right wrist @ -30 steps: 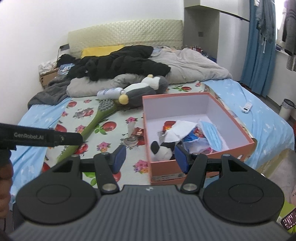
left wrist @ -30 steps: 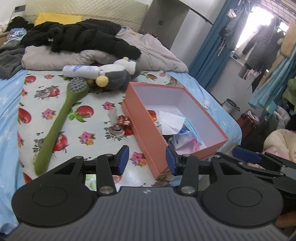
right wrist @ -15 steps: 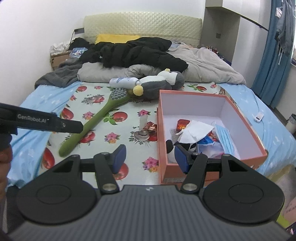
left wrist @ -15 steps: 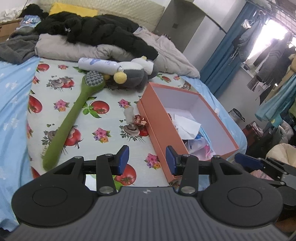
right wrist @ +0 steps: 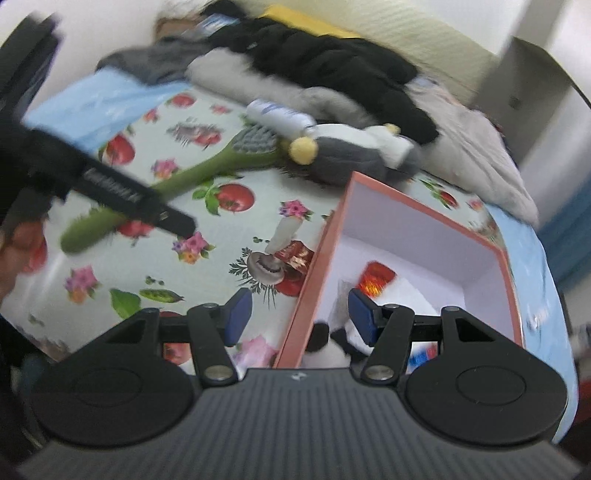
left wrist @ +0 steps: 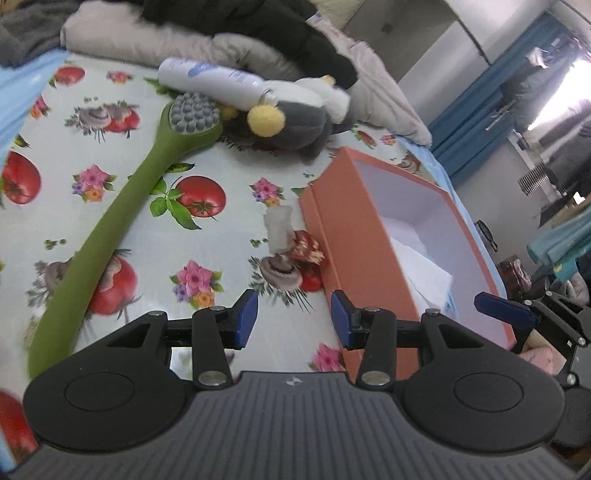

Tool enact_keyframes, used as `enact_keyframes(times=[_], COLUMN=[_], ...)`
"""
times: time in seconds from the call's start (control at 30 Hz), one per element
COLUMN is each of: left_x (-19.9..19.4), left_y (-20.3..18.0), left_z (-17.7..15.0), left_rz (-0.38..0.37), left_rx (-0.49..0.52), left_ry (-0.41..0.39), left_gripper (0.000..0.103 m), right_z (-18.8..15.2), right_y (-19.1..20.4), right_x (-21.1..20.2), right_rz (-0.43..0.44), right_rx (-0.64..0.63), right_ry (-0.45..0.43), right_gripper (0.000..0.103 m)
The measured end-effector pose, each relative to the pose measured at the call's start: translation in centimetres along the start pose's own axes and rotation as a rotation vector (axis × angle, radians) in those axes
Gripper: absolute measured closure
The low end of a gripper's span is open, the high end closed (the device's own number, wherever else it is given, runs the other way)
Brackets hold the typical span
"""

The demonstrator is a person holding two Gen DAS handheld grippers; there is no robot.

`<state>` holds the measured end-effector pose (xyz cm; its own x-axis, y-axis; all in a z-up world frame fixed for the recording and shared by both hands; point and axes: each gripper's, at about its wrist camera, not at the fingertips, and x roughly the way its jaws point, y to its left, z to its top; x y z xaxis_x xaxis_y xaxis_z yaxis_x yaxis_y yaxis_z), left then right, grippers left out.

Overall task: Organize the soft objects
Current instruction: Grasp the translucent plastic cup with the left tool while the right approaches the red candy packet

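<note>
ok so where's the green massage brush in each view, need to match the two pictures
Left wrist: green massage brush lies diagonally across the left side.
Right wrist: it lies upper left, partly behind the left hand-held gripper.
Shared landmark: orange box, right of it in both.

Green long-handled brush (left wrist: 110,229) on fruit-print sheet (left wrist: 221,155); white bottle (left wrist: 210,79) beside brush head.

The bed (left wrist: 92,110) wears a fruit-and-flower print sheet. On it lie a long green brush (left wrist: 122,206), a grey plush toy (left wrist: 291,125), a white bottle (left wrist: 210,79), an open orange box (left wrist: 354,236) by the right edge, and heaped clothes (left wrist: 258,22) toward the headboard.
</note>
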<state>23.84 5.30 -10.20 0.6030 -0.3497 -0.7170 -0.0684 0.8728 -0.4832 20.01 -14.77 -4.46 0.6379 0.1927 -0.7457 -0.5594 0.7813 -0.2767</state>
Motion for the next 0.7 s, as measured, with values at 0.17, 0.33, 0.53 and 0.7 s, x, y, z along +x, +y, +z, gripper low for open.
enact_keyframes(times=[0.17, 0.33, 0.53, 0.7], left_x=[5.0, 9.6, 13.9, 17.2], left_y=[2.0, 3.4, 4.1, 4.6], left_z=[2.7, 4.9, 6.7, 7.5], left_rz=[-0.024, -0.059, -0.085, -0.113], left_rx=[-0.050, -0.096, -0.094, -0.104], left_ry=[0.033, 0.065, 0.094, 0.133], left_gripper=[0.053, 0.054, 0.054, 0.054], right_z=[2.0, 2.9, 2.8, 2.9], right_y=[1.1, 2.1, 3.1, 4.0], right_x=[4.9, 9.7, 14.1, 16.4], right_rz=[0.038, 0.059, 0.087, 0.076], right_rx=[-0.229, -0.443, -0.651, -0.764], right_ry=[0.041, 0.087, 0.147, 0.173], right_gripper=[0.044, 0.044, 0.048, 0.048])
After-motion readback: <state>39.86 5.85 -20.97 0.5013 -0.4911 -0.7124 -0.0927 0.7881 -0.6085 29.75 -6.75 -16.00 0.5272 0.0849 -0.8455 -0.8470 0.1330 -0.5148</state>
